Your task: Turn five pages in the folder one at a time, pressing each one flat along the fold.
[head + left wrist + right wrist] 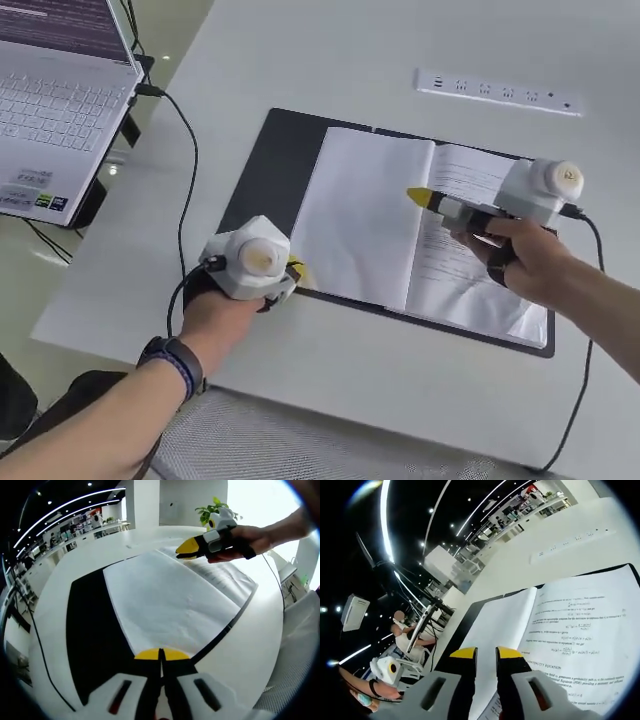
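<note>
Left gripper view: my left gripper (161, 654) has its jaws pressed together at the near edge of the open folder (90, 630), just below the blank page (165, 600). My right gripper (486, 652), jaws slightly parted and empty, is positioned over the fold, beside the printed page (585, 625).

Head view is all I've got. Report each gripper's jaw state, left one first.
Observer: The left gripper is shut, its tips meeting at the near edge of the blank page. Whether paper is pinched, I cannot tell.
Operator: Now the right.
Observer: The right gripper is open by a narrow gap, with nothing between its jaws, above the fold.
Operator: Say what the printed page holds.
Observer: The printed page shows equations.
</note>
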